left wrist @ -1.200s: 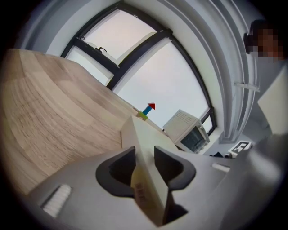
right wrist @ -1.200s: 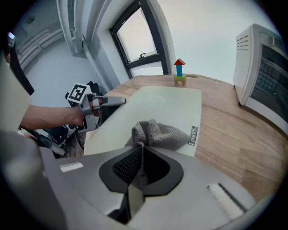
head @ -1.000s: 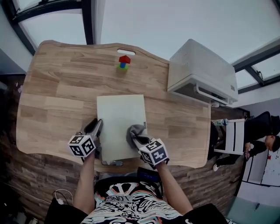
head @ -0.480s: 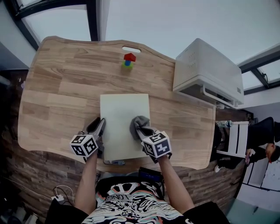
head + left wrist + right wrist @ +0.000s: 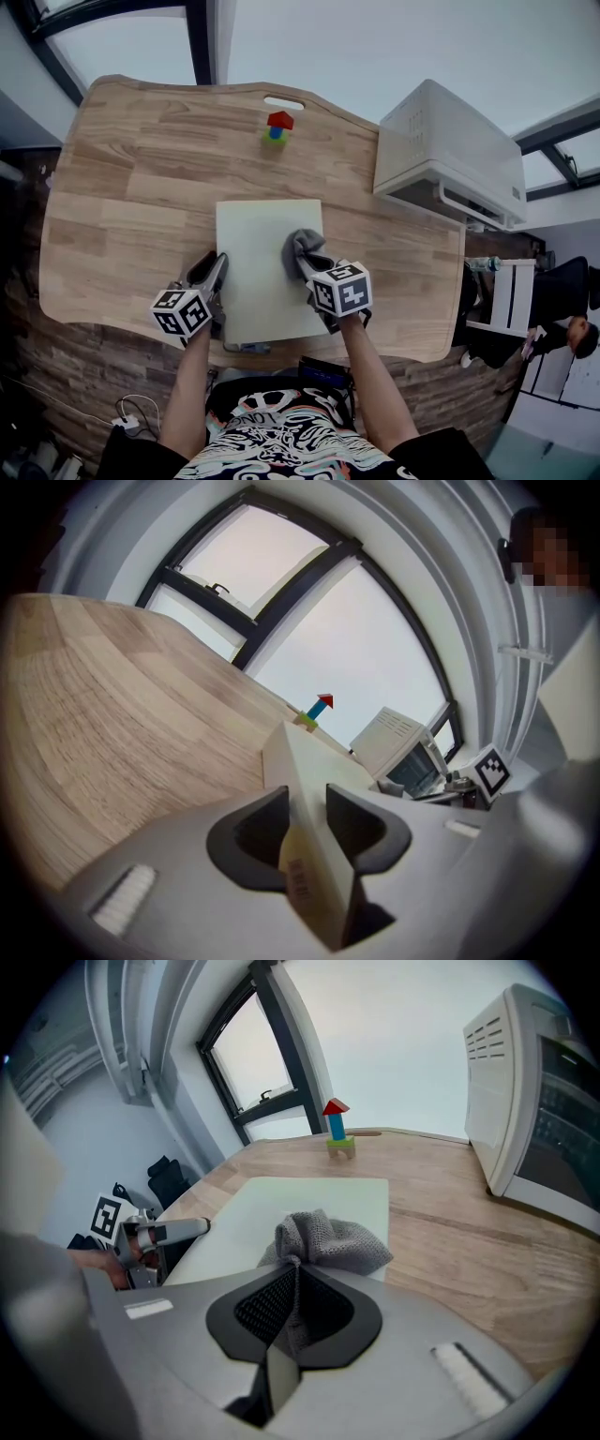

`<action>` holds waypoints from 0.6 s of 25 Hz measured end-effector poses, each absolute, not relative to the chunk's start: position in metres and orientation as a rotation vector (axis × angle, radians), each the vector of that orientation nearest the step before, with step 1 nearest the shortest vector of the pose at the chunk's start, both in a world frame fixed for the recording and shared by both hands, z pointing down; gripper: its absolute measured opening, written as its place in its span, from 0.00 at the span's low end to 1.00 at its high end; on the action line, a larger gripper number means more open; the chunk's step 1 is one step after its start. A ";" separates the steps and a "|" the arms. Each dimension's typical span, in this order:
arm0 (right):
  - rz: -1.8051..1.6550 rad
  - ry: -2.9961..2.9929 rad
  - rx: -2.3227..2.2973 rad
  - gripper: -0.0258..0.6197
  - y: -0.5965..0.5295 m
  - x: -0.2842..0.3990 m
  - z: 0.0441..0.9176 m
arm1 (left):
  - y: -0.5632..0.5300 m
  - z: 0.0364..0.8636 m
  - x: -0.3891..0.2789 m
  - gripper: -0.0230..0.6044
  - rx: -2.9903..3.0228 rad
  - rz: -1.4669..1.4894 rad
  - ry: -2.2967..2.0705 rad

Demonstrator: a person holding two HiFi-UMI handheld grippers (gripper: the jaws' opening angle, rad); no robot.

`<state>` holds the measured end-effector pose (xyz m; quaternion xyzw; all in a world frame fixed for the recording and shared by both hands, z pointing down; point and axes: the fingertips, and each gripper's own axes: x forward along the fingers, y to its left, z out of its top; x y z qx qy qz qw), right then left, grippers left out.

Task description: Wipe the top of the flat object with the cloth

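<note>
A pale flat board point(image 5: 267, 262) lies on the wooden table point(image 5: 131, 187), near its front edge. My left gripper point(image 5: 214, 277) is shut on the board's left edge point(image 5: 305, 803), which runs between its jaws. My right gripper point(image 5: 307, 264) is shut on a grey knitted cloth point(image 5: 301, 249) that rests on the board's right side. In the right gripper view the cloth point(image 5: 323, 1241) bunches out ahead of the jaws onto the board point(image 5: 309, 1204).
A small stack of coloured toy blocks point(image 5: 277, 127) stands on the table beyond the board. A white box-shaped appliance point(image 5: 450, 155) sits at the table's right end. A person sits far right on the floor point(image 5: 567, 328).
My right gripper has slid the cloth forward along the board's right side, away from the near edge. The left gripper has kept its hold on the board's left edge.
</note>
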<state>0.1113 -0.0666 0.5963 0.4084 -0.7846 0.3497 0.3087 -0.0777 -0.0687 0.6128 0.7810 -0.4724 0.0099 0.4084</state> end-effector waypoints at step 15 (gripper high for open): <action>0.929 -2.045 1.124 0.05 -0.117 0.112 0.594 | -0.069 0.614 -0.078 0.33 1.959 0.011 -1.178</action>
